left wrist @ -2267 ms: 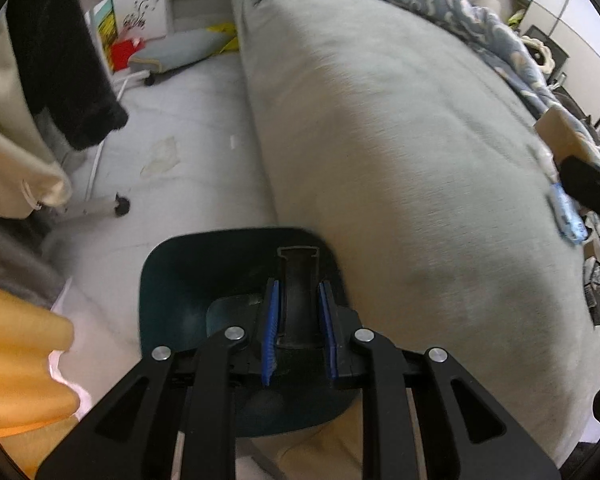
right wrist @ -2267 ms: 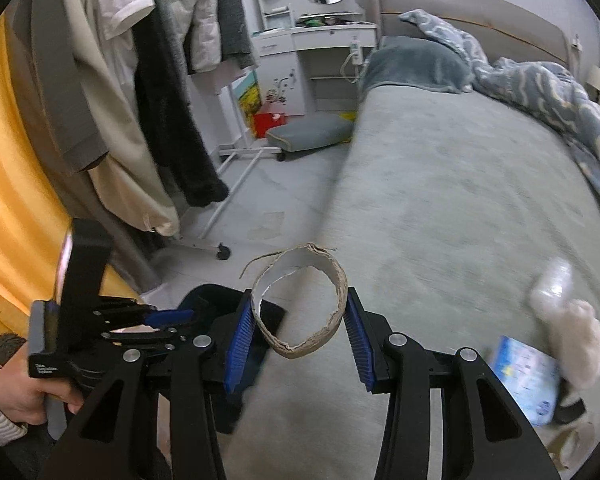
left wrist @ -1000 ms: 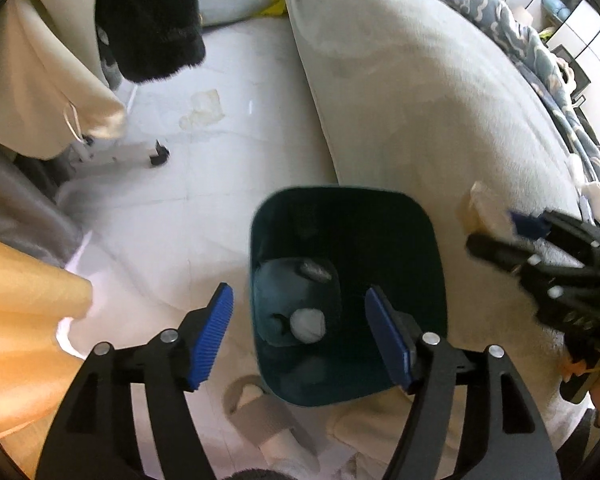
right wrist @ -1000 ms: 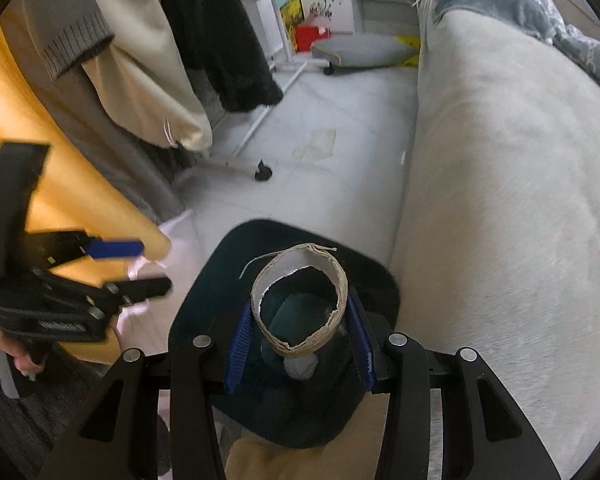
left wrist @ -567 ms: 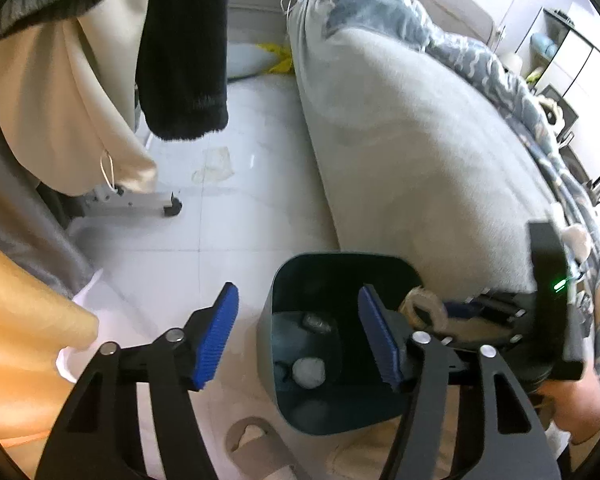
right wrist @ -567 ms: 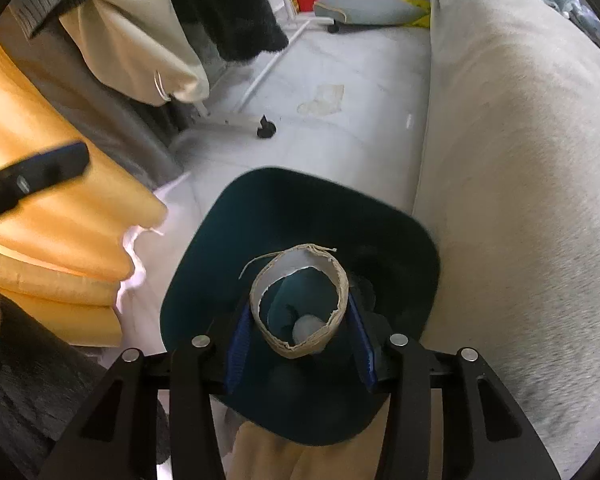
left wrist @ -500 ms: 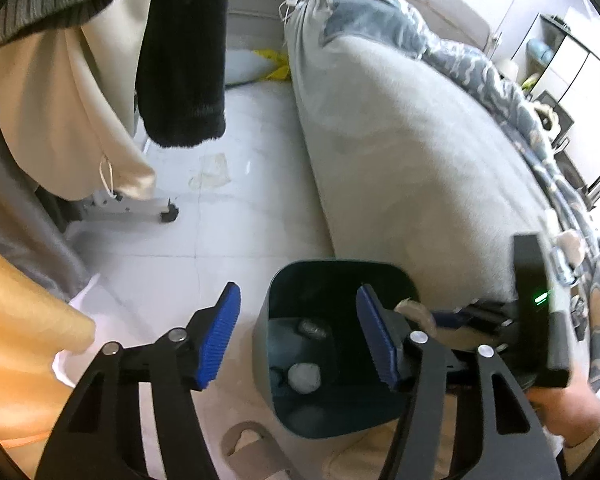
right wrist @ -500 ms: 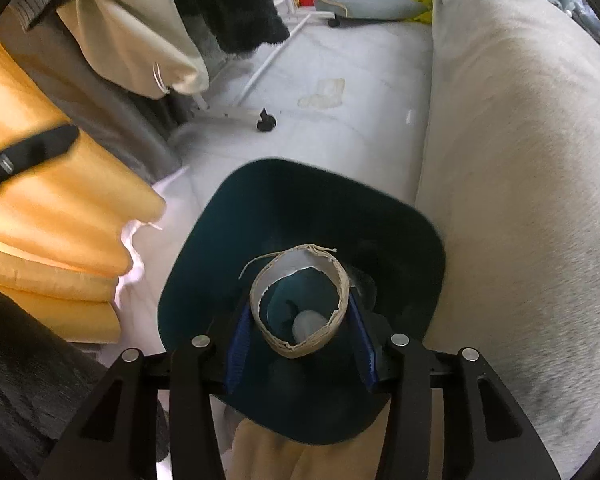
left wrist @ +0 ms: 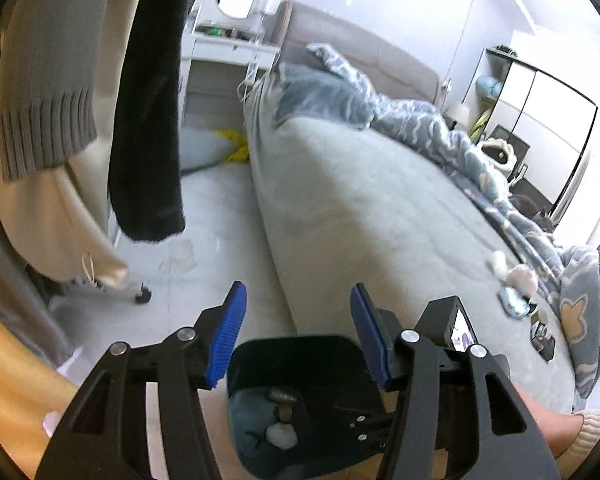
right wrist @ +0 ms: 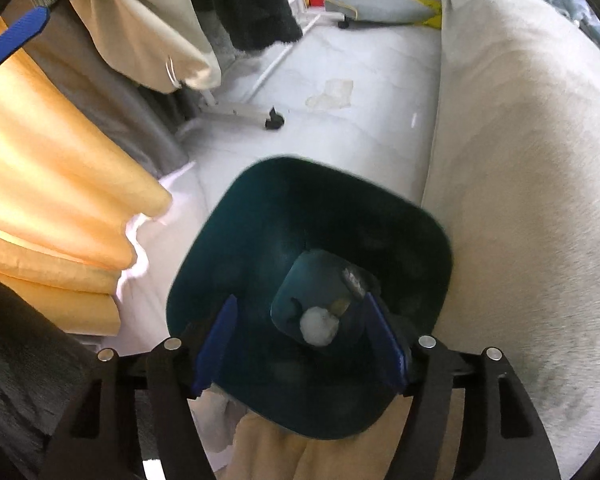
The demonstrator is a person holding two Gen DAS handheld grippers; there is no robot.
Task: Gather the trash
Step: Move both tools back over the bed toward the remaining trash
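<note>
- The right claw (right wrist: 300, 344) is sitting at the bottom centre of the right wrist view, its blue pads (right wrist: 216, 344) spread wide apart and gripping nothing.
- It is hanging directly over the open mouth of a dark teal trash bin (right wrist: 260, 216), which is filling the middle of that view.
- Inside the bin, a white crumpled wad (right wrist: 318, 326) is lying on the bottom, with a grey scrap (right wrist: 354, 278) just above and to the right of it, and a small tan piece (right wrist: 340, 305) between them.
- The left claw (left wrist: 296, 336) is showing in the lower centre of the left wrist view, its jaws also spread and empty, with the bin (left wrist: 292, 350) sitting low between and below the pads.
- In that view the right claw's black body (left wrist: 448, 332) is poking in at the lower right, above the bin's right edge.
- More trash is lying on the grey bed (left wrist: 380, 216) at the right of the left wrist view: white wads (left wrist: 520, 276) and a blue packet (left wrist: 512, 306) just below them.
- Clothes (left wrist: 148, 120) are hanging at the upper left, above the pale floor (left wrist: 220, 216).
- A yellow curtain (right wrist: 48, 184) is filling the left of the right wrist view, beside the bin.
</note>
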